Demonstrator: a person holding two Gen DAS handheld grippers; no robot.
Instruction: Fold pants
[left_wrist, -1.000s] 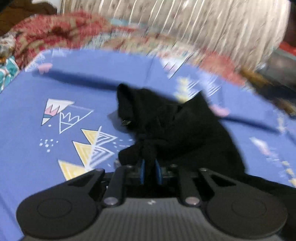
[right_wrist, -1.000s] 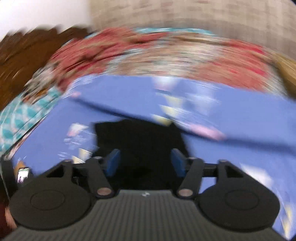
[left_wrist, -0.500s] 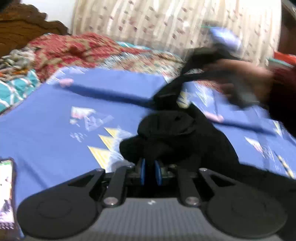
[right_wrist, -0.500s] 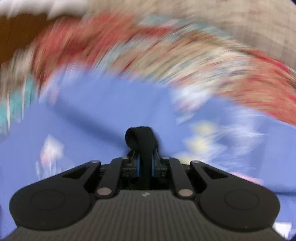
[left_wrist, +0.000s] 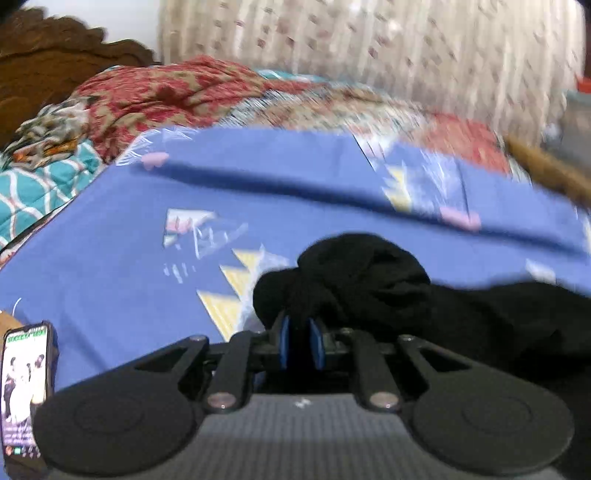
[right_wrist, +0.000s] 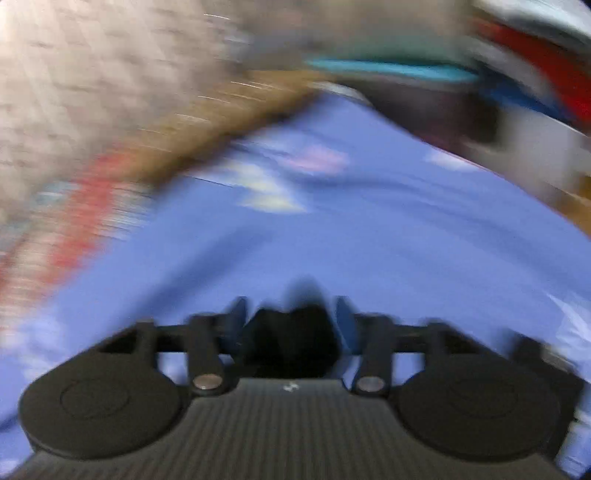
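Blue bedsheet (left_wrist: 110, 266) carries black pants (left_wrist: 369, 273) and phone (left_wrist: 26, 387).

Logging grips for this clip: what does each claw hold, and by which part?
Left claw: shut on a bunched fold of the black pants. Right claw: just opened, black cloth between its fingers, not gripped.
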